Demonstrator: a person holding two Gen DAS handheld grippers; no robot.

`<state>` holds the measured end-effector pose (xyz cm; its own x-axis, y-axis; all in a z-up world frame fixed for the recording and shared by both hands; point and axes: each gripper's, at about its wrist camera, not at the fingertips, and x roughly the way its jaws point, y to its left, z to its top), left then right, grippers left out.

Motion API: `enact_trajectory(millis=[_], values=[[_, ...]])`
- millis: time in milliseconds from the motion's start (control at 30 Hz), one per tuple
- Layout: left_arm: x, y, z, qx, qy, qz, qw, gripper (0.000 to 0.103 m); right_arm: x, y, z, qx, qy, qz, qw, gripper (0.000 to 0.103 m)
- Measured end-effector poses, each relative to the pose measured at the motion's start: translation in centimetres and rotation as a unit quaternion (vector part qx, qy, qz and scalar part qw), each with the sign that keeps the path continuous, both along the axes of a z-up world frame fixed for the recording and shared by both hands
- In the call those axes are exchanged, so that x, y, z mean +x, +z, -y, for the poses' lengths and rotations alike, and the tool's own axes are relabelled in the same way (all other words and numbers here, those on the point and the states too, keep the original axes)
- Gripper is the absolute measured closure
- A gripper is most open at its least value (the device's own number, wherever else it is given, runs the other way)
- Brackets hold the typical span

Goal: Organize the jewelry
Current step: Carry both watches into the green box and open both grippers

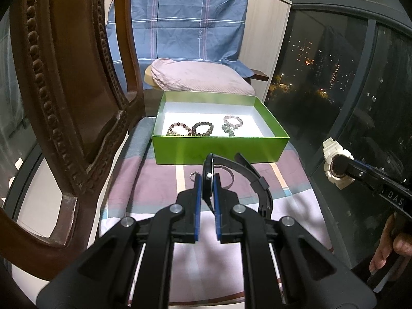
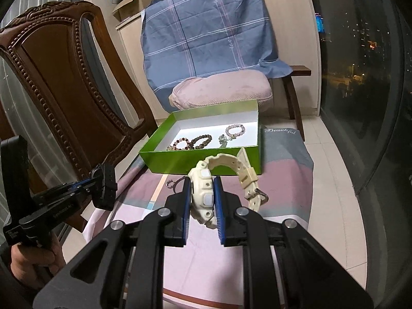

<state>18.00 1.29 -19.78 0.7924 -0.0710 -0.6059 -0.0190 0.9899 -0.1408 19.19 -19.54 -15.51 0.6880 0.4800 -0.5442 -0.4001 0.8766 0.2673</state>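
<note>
Two handheld grippers are raised above a surface covered with a pink, grey and purple striped cloth (image 2: 283,180). The left gripper (image 1: 208,180) has its fingers (image 1: 197,188) drawn close together, pinching the case of a black watch (image 1: 207,177) edge-on, and its black strap (image 1: 260,182) curves out to the right. The right gripper (image 2: 202,185) has its fingers (image 2: 218,193) clamped on the case of a cream-white watch (image 2: 203,182), whose strap (image 2: 247,175) arches up and to the right and ends in a metal buckle. In the left wrist view this white watch shows at the far right, well apart from the black one. Beyond both grippers an open green box (image 1: 219,146) with a white interior sits on the cloth. Inside it, three beaded bracelets (image 1: 203,128) lie in a row near the front wall. A small metal ring (image 2: 170,183) lies on the cloth between the box and the grippers. A carved wooden chair back (image 2: 64,82) stands to the left, and a blue checked sheet (image 2: 206,33) drapes over a seat behind the box. A hand (image 2: 31,257) grips the left gripper's handle.
</note>
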Motion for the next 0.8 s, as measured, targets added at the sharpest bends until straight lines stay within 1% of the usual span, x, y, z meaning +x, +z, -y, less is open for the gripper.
enact_trajectory(millis=[267,467,600,633,733,800], values=[[0.2,-0.1,-0.1,-0.002,0.001,-0.002,1.0000,0.094,0.3,-0.1,-0.4,-0.003,0.005,-0.004,1.000,0.085],[1.4,0.7,-0.3,-0.006,0.005,0.006,0.9999,0.094,1.8,0.7,-1.0,-0.005,0.003,0.018,1.000,0.085],[4.0,2.6,-0.4,-0.005,0.006,0.025,0.9997,0.094,4.7,2.3,-1.8,-0.007,0.002,0.056,0.998,0.085],[4.7,3.0,-0.5,-0.004,0.007,0.029,0.9995,0.094,5.5,2.5,-1.8,-0.004,0.002,0.059,0.998,0.085],[7.9,4.1,-1.1,-0.009,0.014,0.040,0.9991,0.094,9.0,2.2,-2.0,0.013,-0.009,0.046,0.999,0.085],[10.6,4.0,-1.5,-0.011,0.017,0.030,0.9994,0.094,11.3,1.5,-2.5,0.015,-0.013,0.035,0.999,0.085]])
